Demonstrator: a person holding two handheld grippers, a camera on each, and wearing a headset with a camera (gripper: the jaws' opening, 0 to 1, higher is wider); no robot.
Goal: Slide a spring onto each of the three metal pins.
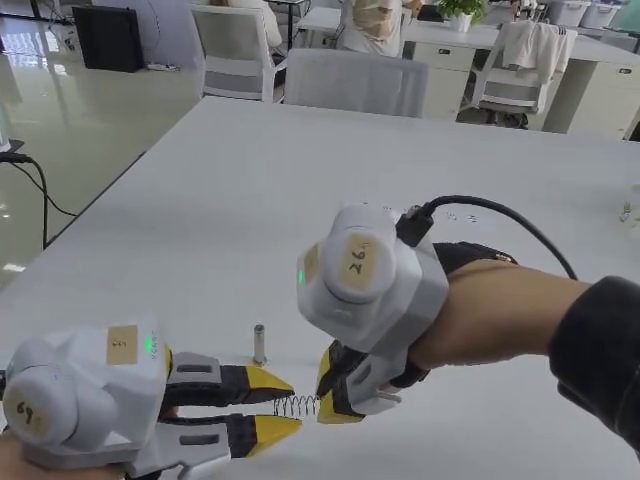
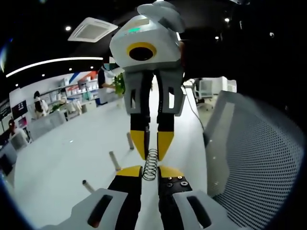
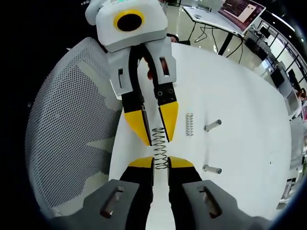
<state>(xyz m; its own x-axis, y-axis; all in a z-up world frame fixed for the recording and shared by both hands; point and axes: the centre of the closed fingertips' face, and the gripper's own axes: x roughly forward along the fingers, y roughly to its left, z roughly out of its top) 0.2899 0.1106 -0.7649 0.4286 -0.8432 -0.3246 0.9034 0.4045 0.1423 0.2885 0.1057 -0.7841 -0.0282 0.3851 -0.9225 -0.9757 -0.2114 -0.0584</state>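
Note:
A small steel spring (image 1: 298, 405) spans between my two grippers, just above the white table. The left gripper (image 1: 287, 405), at the lower left, is shut on one end. From the right, the right gripper (image 1: 334, 392) is shut on the other end. In the left gripper view the spring (image 2: 151, 164) runs from my own jaws (image 2: 150, 172) up to the right gripper (image 2: 152, 146). Three upright metal pins (image 2: 130, 140), (image 2: 114, 161), (image 2: 88, 186) stand bare to the left. In the right gripper view the spring (image 3: 160, 147) sits in my jaws (image 3: 160, 164). A second spring (image 3: 189, 123) lies beside two pins (image 3: 212, 125), (image 3: 211, 169).
One pin (image 1: 259, 345) stands on the table (image 1: 300, 200) just beyond the grippers. A black cable (image 1: 500, 215) trails from the right gripper. A mesh chair back (image 3: 67, 143) lies near the table's front edge. Chairs and desks stand beyond the far edge.

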